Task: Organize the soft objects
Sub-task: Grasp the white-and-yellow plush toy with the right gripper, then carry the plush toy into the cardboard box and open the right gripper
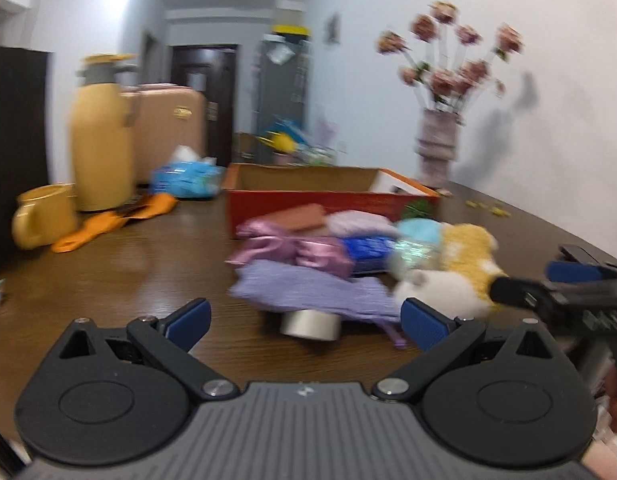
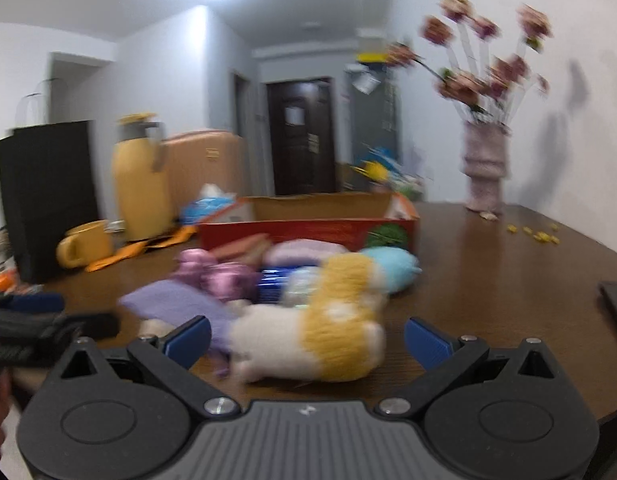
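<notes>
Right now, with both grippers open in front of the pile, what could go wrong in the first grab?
The right gripper faces the yellow-and-white plush, which touches the purple cloth; closing might drag both. The left gripper lines up with that cloth, draped over a tape roll that may roll away. Both views are blurred, so aim may be off.

Soft pile point(image 1: 340, 256) on table point(image 1: 128, 280) centre, box point(image 1: 328, 192) behind it; flask point(image 1: 100, 140), mug point(image 1: 44, 216) far left; vase point(image 1: 438, 148) far right.
</notes>
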